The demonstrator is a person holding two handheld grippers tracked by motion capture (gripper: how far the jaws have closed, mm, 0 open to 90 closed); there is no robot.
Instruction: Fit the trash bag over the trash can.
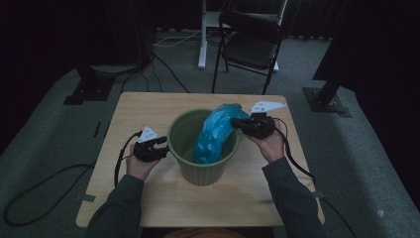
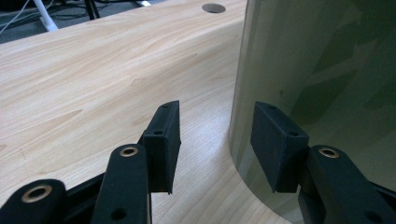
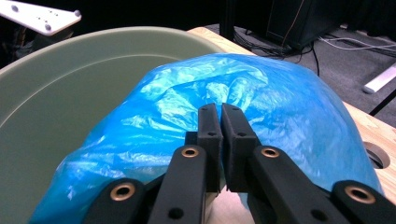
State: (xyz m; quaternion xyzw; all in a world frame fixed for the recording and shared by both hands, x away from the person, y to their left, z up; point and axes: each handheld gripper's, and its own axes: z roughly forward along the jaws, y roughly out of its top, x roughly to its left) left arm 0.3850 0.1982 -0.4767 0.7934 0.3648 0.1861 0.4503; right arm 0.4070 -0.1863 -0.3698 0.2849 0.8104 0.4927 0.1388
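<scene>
Two claws work here. The right claw [image 3: 219,109] is pinched shut on the crinkly blue plastic bag [image 1: 214,134], draped over the round green plastic bin [image 1: 185,130] (to line it). The left claw [image 2: 215,135] waits wide open beside the bin, holding nothing.
</scene>
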